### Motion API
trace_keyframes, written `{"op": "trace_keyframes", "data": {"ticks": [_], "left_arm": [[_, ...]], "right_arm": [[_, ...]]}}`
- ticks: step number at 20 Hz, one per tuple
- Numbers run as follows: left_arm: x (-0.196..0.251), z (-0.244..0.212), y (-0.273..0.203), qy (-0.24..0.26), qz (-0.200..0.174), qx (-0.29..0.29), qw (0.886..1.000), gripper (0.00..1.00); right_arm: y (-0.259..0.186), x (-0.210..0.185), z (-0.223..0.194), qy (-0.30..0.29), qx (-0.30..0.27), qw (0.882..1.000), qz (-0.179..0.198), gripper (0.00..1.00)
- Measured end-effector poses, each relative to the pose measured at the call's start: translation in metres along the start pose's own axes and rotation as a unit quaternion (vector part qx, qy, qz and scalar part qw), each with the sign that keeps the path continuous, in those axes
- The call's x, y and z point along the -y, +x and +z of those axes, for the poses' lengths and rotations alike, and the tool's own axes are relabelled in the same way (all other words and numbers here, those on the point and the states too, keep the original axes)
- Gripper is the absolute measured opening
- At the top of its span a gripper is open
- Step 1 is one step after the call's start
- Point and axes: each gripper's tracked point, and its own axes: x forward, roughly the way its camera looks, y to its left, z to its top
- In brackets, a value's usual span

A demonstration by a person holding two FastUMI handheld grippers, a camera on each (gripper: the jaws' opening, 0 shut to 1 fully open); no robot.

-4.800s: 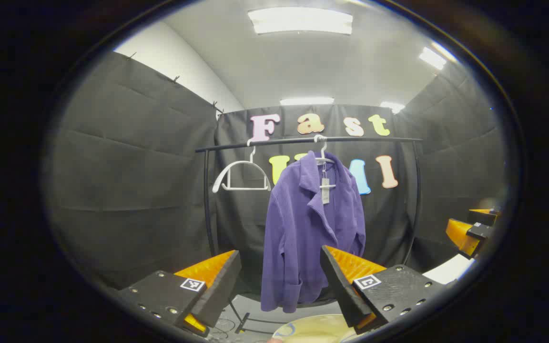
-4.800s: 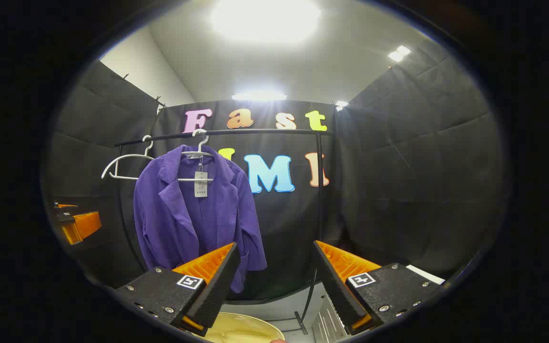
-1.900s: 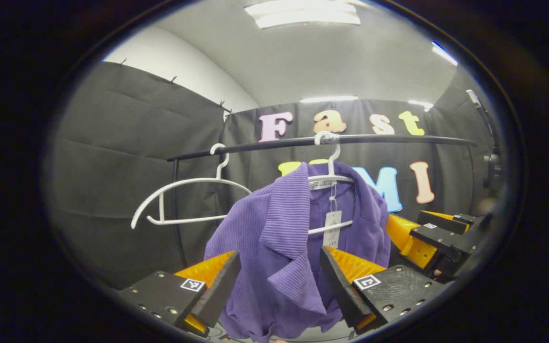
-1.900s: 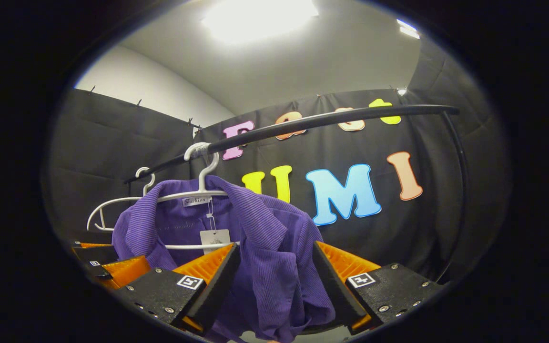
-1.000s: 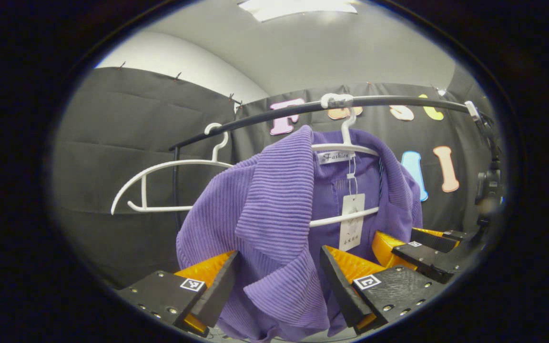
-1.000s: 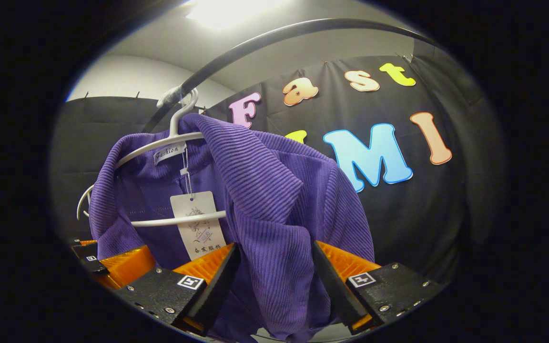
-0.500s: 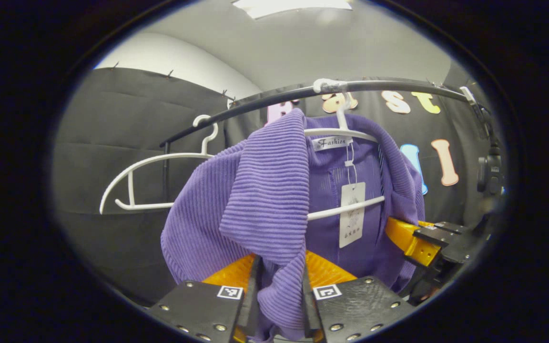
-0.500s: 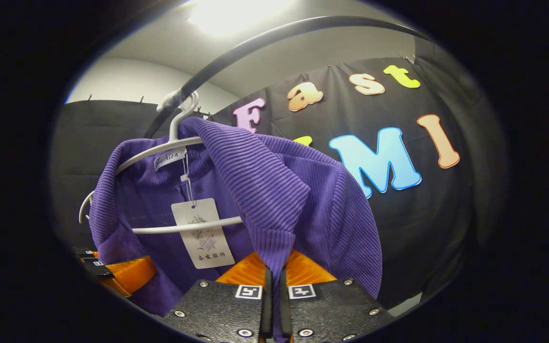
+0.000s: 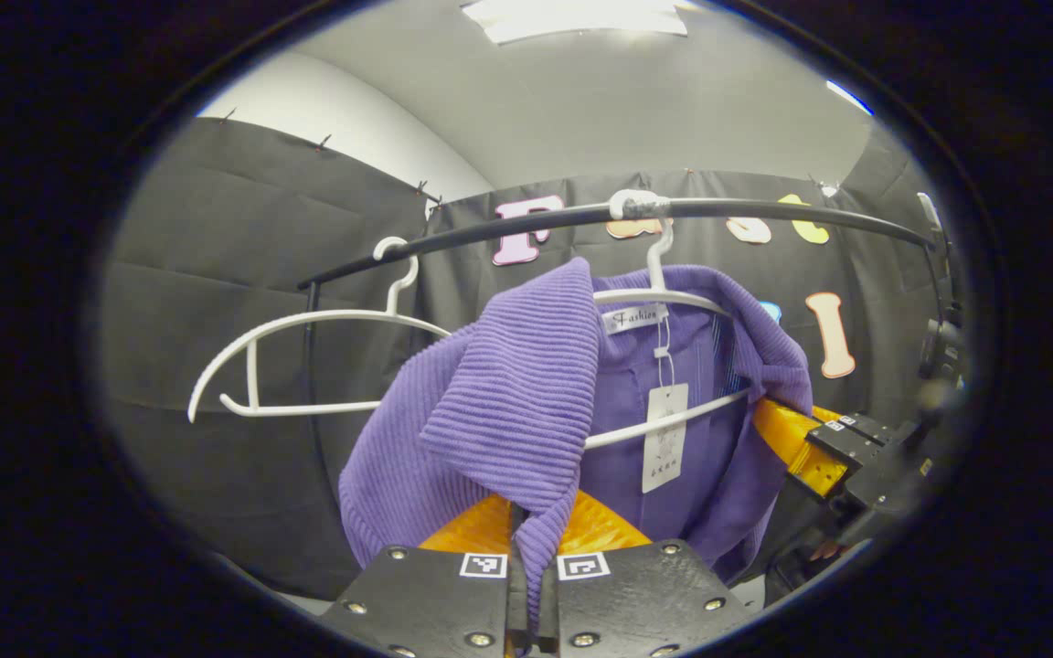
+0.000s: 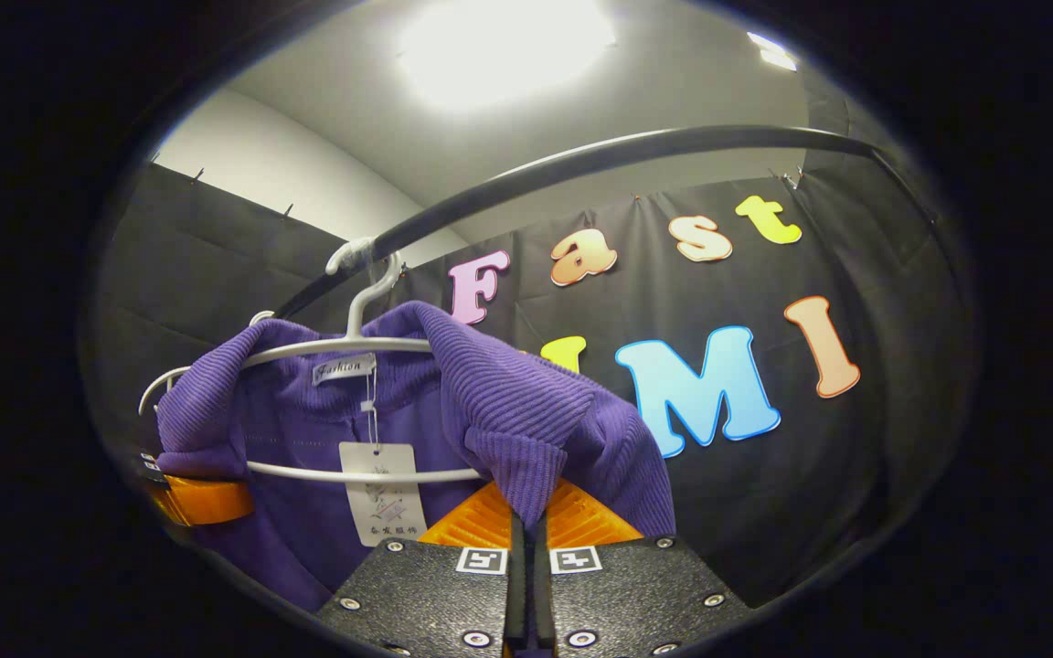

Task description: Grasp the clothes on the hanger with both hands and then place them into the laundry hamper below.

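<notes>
A: What is mounted overhead?

B: A black rail is seen carrying a bare white hanger and a second hanger bearing the purple jacket.

A: Jaw states?

B: The left gripper is clamped on one lapel; the right gripper is clamped on the other.

A: Legible markings?

B: "Fashion" is read on the neck label; the paper tag's print is too small.

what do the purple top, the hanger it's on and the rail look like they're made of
Purple ribbed jacket: soft knit or corduroy-like fabric, matte; fine parallel ridges, and it folds limply.
White hanger: probably plastic, or coated wire; thin, smooth, evenly white.
Black rail: likely painted metal tube; slim, with a faint sheen.
</notes>
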Motion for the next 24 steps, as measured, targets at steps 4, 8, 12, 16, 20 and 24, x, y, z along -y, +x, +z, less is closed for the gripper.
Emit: {"op": "trace_keyframes", "data": {"ticks": [4,8,12,16,20,24], "left_arm": [[-0.006,0.030,-0.015,0.016,-0.003,0.021,1.000,0.05],[-0.020,0.055,-0.027,0.013,0.002,0.031,0.999,0.05],[-0.045,0.078,-0.033,0.019,0.019,0.044,0.999,0.10],[-0.068,0.089,-0.031,0.011,0.038,0.046,0.998,0.05],[-0.078,0.103,-0.032,0.034,0.042,0.052,0.997,0.10],[-0.088,0.111,-0.030,0.084,0.036,0.046,0.995,0.00]], "right_arm": [[0.006,0.019,0.033,-0.006,0.040,0.999,-0.024,0.03],[0.015,0.036,0.057,-0.022,0.074,0.996,-0.040,0.03],[0.024,0.046,0.068,-0.042,0.091,0.994,-0.045,0.02],[0.037,0.060,0.071,-0.056,0.099,0.992,-0.050,0.02],[0.039,0.069,0.063,-0.064,0.092,0.992,-0.057,0.02],[0.042,0.073,0.054,-0.082,0.087,0.991,-0.058,0.02]]}}
